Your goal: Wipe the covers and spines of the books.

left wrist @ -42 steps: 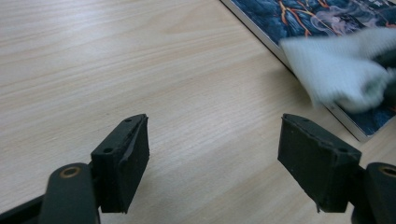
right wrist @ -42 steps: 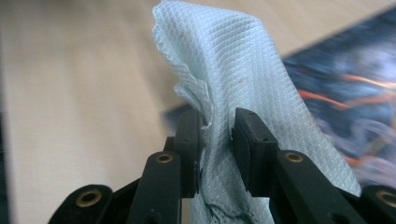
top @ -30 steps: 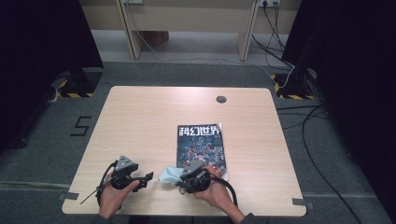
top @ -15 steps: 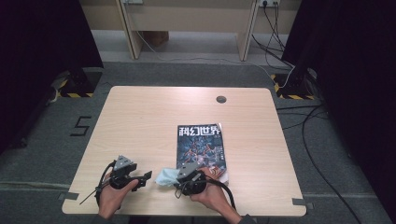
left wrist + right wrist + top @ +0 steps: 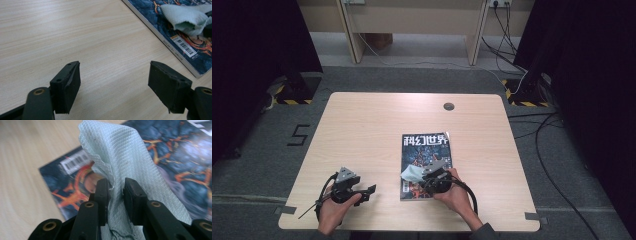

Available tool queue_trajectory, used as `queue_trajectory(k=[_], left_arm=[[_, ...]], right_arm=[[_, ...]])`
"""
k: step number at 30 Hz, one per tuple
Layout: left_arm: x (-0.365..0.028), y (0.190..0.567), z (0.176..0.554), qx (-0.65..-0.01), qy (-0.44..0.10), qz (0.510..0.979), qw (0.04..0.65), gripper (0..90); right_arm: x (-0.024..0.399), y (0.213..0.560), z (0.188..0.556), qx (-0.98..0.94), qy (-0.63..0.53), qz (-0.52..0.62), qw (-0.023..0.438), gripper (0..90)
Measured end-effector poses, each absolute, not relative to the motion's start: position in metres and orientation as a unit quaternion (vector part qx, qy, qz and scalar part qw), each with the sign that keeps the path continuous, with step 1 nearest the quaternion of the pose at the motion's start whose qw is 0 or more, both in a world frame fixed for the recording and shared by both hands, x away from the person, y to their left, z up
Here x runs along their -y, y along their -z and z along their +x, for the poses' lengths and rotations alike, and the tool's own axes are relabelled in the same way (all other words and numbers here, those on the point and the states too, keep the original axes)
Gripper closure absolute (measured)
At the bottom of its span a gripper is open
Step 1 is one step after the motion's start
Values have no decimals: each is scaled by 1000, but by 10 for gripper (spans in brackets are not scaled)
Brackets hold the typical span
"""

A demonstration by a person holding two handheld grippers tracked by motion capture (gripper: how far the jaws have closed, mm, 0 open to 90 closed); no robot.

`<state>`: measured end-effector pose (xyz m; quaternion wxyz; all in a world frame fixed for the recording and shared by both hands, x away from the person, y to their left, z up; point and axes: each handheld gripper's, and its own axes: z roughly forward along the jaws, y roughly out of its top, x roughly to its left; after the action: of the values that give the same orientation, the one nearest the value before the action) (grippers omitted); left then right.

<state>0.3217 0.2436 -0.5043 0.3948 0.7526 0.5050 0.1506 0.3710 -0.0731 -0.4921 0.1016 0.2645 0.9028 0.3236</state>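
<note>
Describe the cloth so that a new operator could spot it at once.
On the wooden table lies one magazine with a dark cover. At its near left corner sits the cloth, pinched in the right gripper. It is pale blue-green, crumpled and waffle-textured, the only soft thing there.

Lab/recording setup: lone desk (image 5: 377, 125) on grey carpet (image 5: 412, 80), black curtains (image 5: 257, 40), hazard tape (image 5: 287, 101), loose cables (image 5: 507, 30).

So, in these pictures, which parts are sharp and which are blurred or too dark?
High view: soft even light on the table, black at both sides. Left gripper view: the open left claw and the wood grain are sharp, no glare. Right gripper view: the cloth weave in the right claw is crisp; the magazine behind is out of focus.
</note>
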Motion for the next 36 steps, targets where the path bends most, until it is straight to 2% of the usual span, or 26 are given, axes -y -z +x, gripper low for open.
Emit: queue_trajectory(k=[6, 8, 14, 17, 19, 25, 28, 32, 36], left_arm=[[-242, 505, 322, -503, -147, 755, 394, 257], [-241, 506, 322, -502, -145, 756, 394, 257], [-241, 506, 322, -500, -142, 757, 395, 257], [-241, 506, 322, -501, -142, 756, 397, 257], [-242, 506, 322, -500, -142, 757, 396, 257], [-241, 507, 322, -501, -138, 759, 393, 257], [-238, 508, 323, -496, -136, 761, 396, 257], [-225, 509, 326, -497, -130, 754, 410, 257], [-195, 509, 326, -467, -130, 767, 420, 256]], right_arm=[[91, 491, 378, -896, -318, 290, 111, 732], [88, 491, 374, -899, -314, 281, 116, 727], [71, 492, 347, -908, -329, 244, 88, 727], [68, 492, 339, -912, -324, 234, 93, 737], [76, 493, 341, -906, -332, 246, 85, 747], [129, 490, 362, -883, -314, 326, 127, 755], [151, 490, 367, -867, -318, 360, 128, 758], [144, 489, 364, -874, -308, 349, 139, 753], [124, 489, 354, -886, -312, 320, 121, 752]])
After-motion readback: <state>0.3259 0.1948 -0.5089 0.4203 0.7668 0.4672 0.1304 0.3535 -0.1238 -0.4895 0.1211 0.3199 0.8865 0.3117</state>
